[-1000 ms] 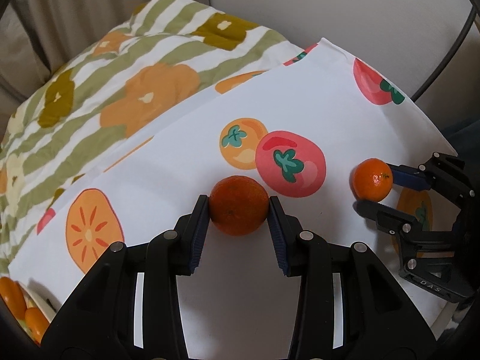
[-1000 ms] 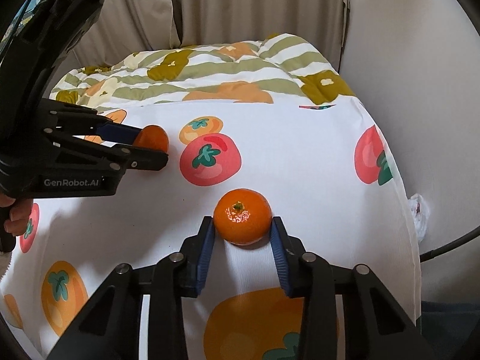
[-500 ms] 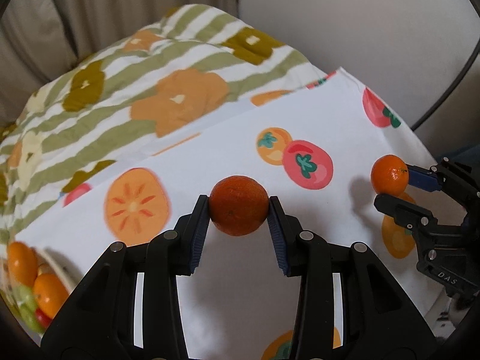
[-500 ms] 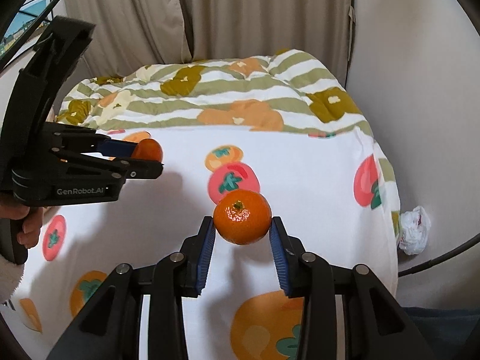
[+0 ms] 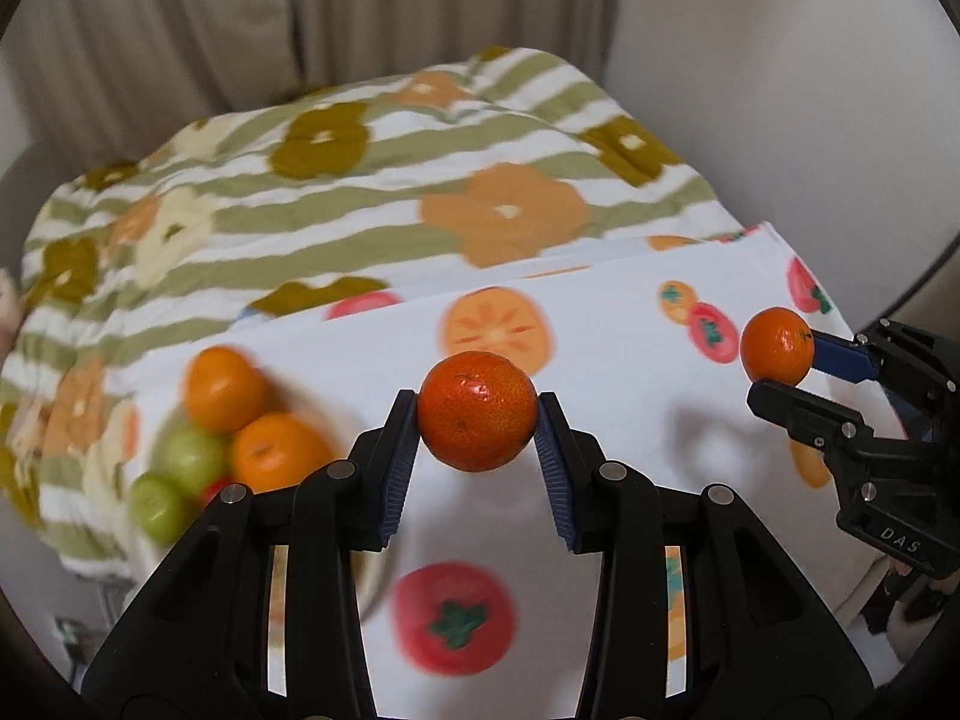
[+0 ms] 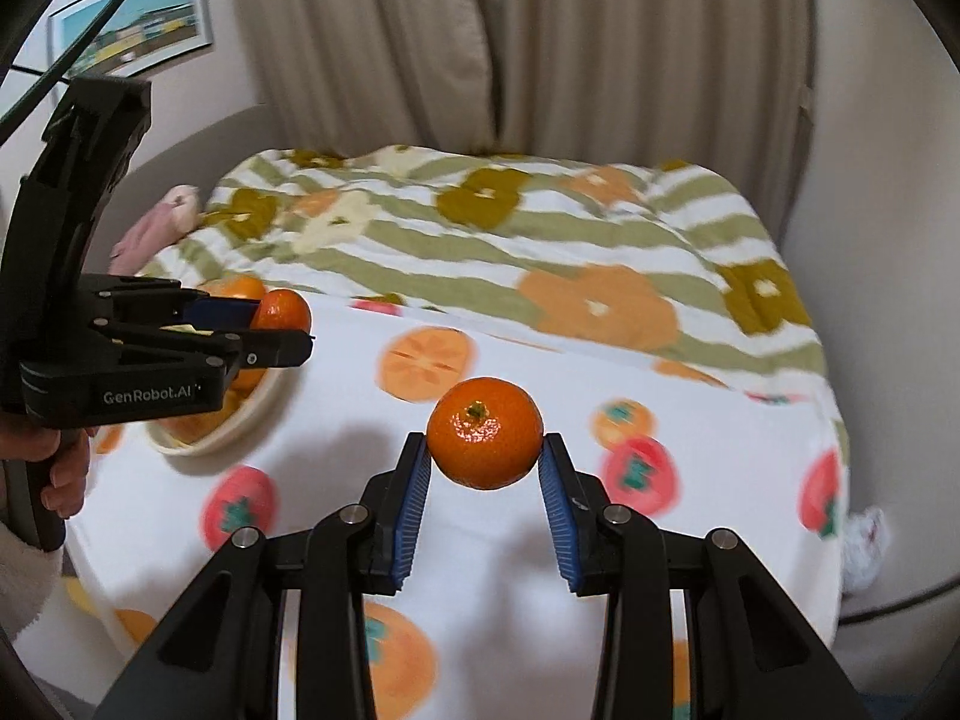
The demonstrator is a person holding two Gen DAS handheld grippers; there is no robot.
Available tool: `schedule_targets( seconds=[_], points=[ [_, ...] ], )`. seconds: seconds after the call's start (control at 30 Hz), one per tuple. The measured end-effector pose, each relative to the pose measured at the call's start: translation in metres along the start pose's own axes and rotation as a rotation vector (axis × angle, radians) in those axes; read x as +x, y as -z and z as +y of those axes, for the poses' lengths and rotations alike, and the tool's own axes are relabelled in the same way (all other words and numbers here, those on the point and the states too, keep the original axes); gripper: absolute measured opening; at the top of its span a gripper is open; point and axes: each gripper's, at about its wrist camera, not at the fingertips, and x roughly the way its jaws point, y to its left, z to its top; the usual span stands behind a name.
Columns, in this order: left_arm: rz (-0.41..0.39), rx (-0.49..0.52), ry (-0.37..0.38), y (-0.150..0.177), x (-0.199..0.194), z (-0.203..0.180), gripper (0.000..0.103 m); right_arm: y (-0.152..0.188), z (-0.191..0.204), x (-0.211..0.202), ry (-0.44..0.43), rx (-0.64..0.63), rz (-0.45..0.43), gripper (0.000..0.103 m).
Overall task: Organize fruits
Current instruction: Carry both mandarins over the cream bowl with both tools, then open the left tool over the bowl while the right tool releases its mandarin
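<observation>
My left gripper (image 5: 477,420) is shut on a dark orange mandarin (image 5: 477,419) and holds it in the air above the fruit-print cloth. My right gripper (image 6: 485,443) is shut on a second mandarin (image 6: 485,441), also lifted; it shows at the right of the left wrist view (image 5: 777,345). A cream bowl (image 5: 318,414) at the left holds oranges (image 5: 223,387) and green fruits (image 5: 191,456). In the right wrist view the left gripper (image 6: 282,330) with its mandarin (image 6: 283,307) hangs near the bowl (image 6: 252,420).
The white cloth (image 5: 600,396) with printed fruit covers the near part of the surface. A green-striped flower blanket (image 5: 360,192) lies behind it. Beige curtains (image 6: 600,60) hang at the back. A crumpled white wrapper (image 6: 864,546) lies off the right edge.
Both grippers have risen and swung left with their mandarins. The bowl of fruit has come well into the left wrist view.
</observation>
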Motion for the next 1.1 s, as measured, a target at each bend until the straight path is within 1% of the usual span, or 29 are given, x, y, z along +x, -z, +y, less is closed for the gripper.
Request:
schedule_targets(
  seconds=[0.13,0.27,0.43,0.53,0.73,0.97,1.0,1.03,1.07,1.1],
  points=[
    [-0.002,-0.056,-0.05,0.014,-0.016,0.04,0.043,-0.016,0.035,0.015,-0.074,-0.053,0.001,0.035],
    [0.006,-0.11,-0.096,0.031,-0.024,0.08,0.043,-0.025,0.067,0.031,-0.147,-0.078,0.019,0.035],
    [0.027,-0.169,-0.125,0.051,-0.025,0.119,0.043,-0.039,0.105,0.056,-0.231,-0.095,0.045,0.035],
    [0.04,-0.188,-0.122,0.062,-0.02,0.135,0.043,-0.046,0.125,0.07,-0.255,-0.107,0.057,0.035],
    [0.073,-0.159,-0.108,0.076,0.002,0.15,0.043,-0.055,0.158,0.096,-0.269,-0.134,0.082,0.035],
    [0.093,-0.081,-0.094,0.078,0.017,0.149,0.044,-0.057,0.168,0.109,-0.258,-0.135,0.101,0.035],
    [0.092,-0.078,-0.092,0.078,0.017,0.149,0.046,-0.057,0.168,0.11,-0.255,-0.133,0.103,0.035],
    [0.088,-0.076,-0.091,0.078,0.017,0.151,0.057,-0.057,0.168,0.11,-0.253,-0.13,0.105,0.035],
    [0.078,-0.077,-0.092,0.078,0.014,0.152,0.08,-0.058,0.168,0.111,-0.25,-0.127,0.106,0.035],
    [0.067,-0.078,-0.095,0.078,0.011,0.153,0.093,-0.059,0.169,0.111,-0.248,-0.124,0.106,0.035]
  ],
)
